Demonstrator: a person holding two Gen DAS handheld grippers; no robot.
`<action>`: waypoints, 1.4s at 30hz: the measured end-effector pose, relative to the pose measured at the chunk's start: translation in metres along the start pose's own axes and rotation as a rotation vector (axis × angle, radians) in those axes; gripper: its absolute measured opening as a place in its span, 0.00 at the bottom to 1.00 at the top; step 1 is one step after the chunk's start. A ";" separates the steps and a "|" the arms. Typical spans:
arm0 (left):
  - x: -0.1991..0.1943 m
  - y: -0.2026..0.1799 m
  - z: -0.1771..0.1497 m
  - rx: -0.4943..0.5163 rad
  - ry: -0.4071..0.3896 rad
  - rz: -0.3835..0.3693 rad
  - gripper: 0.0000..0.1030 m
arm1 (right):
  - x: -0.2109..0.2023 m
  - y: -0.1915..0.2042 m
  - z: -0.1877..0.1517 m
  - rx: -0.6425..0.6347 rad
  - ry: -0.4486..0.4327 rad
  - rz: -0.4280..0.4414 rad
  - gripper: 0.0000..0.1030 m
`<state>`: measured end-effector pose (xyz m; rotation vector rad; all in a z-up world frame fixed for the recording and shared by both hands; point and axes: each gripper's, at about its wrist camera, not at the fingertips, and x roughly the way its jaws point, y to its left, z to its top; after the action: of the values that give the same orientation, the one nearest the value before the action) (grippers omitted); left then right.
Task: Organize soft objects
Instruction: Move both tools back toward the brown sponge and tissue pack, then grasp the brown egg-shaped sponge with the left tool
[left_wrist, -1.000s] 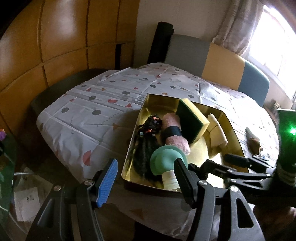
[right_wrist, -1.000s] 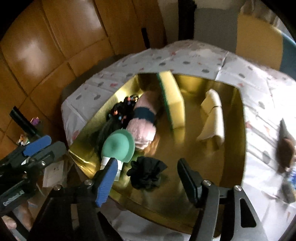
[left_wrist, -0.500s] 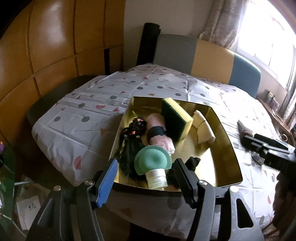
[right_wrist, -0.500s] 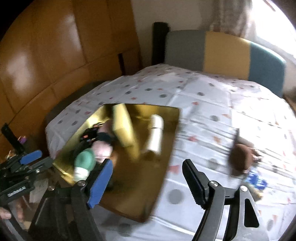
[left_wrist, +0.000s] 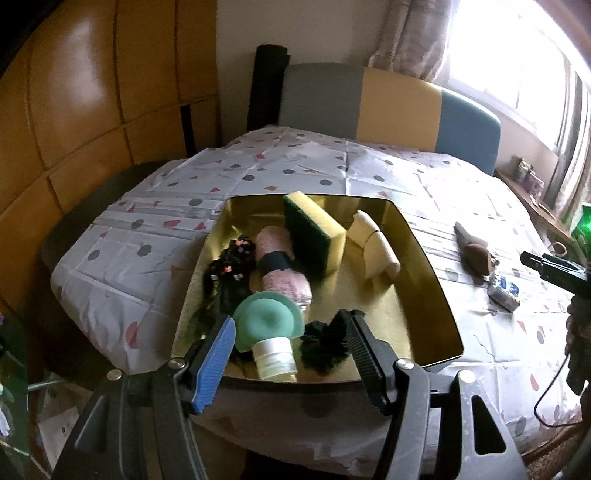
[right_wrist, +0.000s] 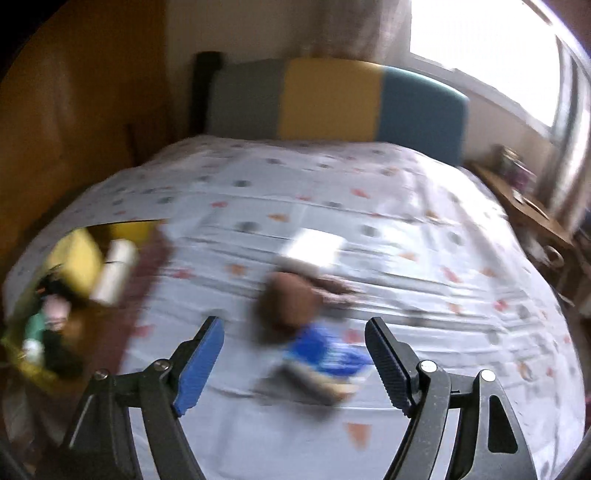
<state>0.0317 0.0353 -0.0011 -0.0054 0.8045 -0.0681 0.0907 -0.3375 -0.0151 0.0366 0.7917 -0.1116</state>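
Observation:
A gold tray (left_wrist: 424, 269) on the spotted tablecloth holds a green-and-yellow sponge (left_wrist: 314, 236), a pink rolled towel (left_wrist: 282, 266), a cream roll (left_wrist: 373, 245), a black hair piece (left_wrist: 229, 273), a green puff on a white bottle (left_wrist: 267, 325) and a black scrunchie (left_wrist: 325, 347). My left gripper (left_wrist: 291, 354) is open and empty at the tray's near edge. My right gripper (right_wrist: 293, 354) is open and empty, just short of a brown soft thing (right_wrist: 291, 299) and a blue-and-white object (right_wrist: 325, 360); both are blurred. They also show right of the tray in the left wrist view (left_wrist: 476, 253).
A bench back in grey, yellow and blue (left_wrist: 391, 107) stands behind the table. Wood wall panels are on the left. A bright window is at the right. The right gripper's body shows at the right edge of the left wrist view (left_wrist: 554, 269).
My right gripper has swung from over the tray to the right, toward the brown and blue objects on the cloth. The black scrunchie lies in the tray. My left gripper drew back slightly.

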 end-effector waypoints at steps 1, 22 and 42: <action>0.000 -0.003 0.000 0.003 0.002 -0.008 0.62 | 0.007 -0.016 -0.002 0.034 0.008 -0.029 0.77; 0.014 -0.100 0.028 0.115 0.043 -0.200 0.62 | 0.029 -0.109 -0.025 0.440 0.111 -0.120 0.80; 0.122 -0.252 0.076 0.192 0.238 -0.376 0.60 | 0.031 -0.141 -0.033 0.639 0.135 -0.058 0.83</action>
<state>0.1558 -0.2252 -0.0280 0.0334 1.0241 -0.5084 0.0727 -0.4773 -0.0589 0.6316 0.8652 -0.4178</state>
